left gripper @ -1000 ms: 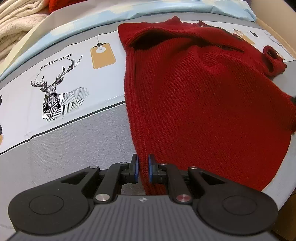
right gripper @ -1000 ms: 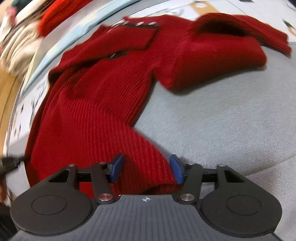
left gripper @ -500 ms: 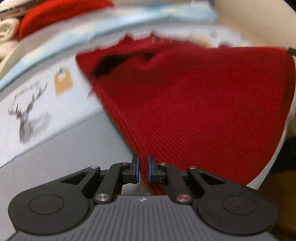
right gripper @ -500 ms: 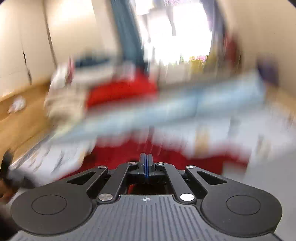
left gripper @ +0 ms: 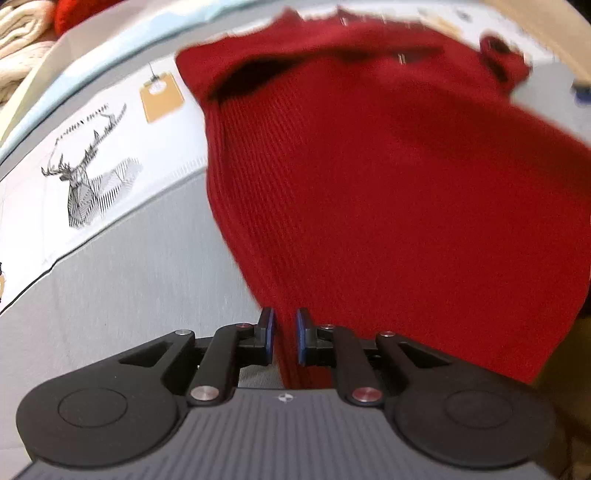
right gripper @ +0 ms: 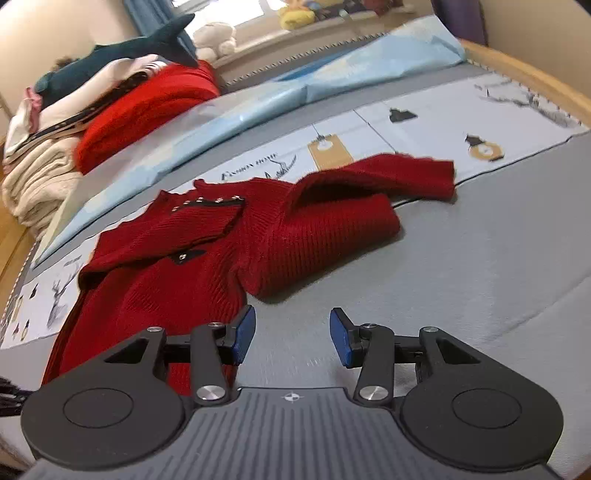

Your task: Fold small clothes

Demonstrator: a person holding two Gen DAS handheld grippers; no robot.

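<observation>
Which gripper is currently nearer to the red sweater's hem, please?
Left. The left gripper is clamped on the red sweater at its hem, while the right gripper, jaws opening and empty, hangs over bare grey bedding beside it.

"FASHION HOME" printed on bed sheet, above deer drawing; no other legible text.

Bed: grey mattress cover, wooden frame rail along the far right edge.
Printed sheet: white panel with black deer drawings, hanging-lamp motifs and small lettering.
Light blue sheet: crumpled along the far side of the bed.
Window sill: bright daylight behind it, plush toys lined up, blue curtain at its left.
Walls: plain cream.
Clothes pile: cream, red and dark items heaped at far left.
Floor: wood, visible lower left.
</observation>
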